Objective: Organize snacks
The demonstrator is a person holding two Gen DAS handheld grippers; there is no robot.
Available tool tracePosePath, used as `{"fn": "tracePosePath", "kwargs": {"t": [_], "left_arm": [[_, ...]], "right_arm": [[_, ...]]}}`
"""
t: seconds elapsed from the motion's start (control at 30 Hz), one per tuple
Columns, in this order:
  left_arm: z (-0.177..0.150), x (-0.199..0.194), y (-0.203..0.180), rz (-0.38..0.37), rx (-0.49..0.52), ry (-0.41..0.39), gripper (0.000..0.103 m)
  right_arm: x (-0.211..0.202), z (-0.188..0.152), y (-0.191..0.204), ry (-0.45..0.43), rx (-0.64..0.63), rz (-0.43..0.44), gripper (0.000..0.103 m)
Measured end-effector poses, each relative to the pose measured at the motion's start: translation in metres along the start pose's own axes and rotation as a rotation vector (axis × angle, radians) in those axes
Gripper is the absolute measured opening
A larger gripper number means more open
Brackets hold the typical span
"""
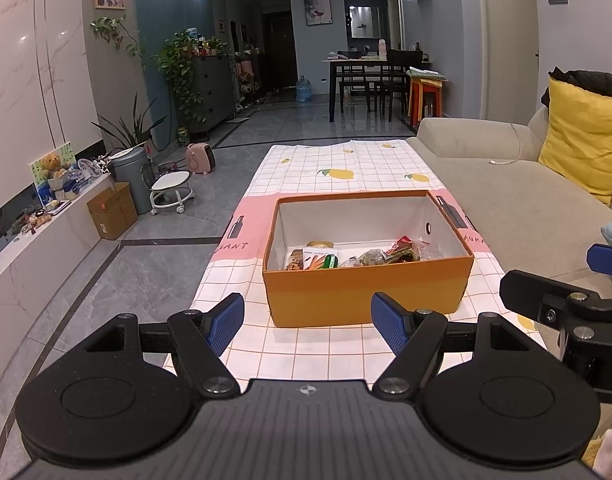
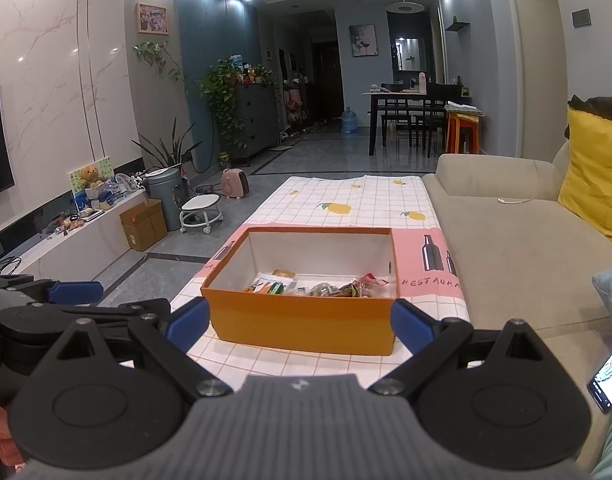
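An orange cardboard box [image 1: 366, 292] [image 2: 306, 324] with a white inside stands on the checked tablecloth [image 1: 330, 176] [image 2: 346, 208]. Several snack packets [image 1: 362, 258] [image 2: 318, 286] lie on its floor, among them a green-and-orange one and a red one. My left gripper [image 1: 308, 324] hovers open just before the box's near wall, nothing between its blue pads. My right gripper [image 2: 299, 328] is open too, its fingers level with the box's near corners. The right gripper's body [image 1: 566, 304] shows at the left wrist view's right edge, and the left gripper's body [image 2: 65, 304] shows at the right wrist view's left edge.
A beige sofa [image 1: 506, 184] [image 2: 518, 232] with a yellow cushion [image 1: 586, 140] runs along the table's right side. A lit phone [image 2: 610, 376] lies near me on it. Left of the table are grey floor, a small cardboard box [image 1: 111, 210], a bin [image 1: 131, 176] and a wheeled stool [image 1: 171, 192].
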State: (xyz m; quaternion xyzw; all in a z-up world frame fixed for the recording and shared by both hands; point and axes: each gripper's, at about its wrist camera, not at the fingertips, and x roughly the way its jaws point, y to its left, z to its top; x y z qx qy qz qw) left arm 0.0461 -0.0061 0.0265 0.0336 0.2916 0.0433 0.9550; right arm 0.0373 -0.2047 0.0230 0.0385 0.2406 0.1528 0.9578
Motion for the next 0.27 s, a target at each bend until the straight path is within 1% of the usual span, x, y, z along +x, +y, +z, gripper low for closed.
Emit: {"fn": "tracePosePath", "kwargs": {"t": [0.27], "left_arm": [[0.0004, -0.003, 0.0043, 0.0, 0.001, -0.003, 0.085]], "right_arm": [[0.0001, -0.0001, 0.0003, 0.001, 0.001, 0.0, 0.094]]}}
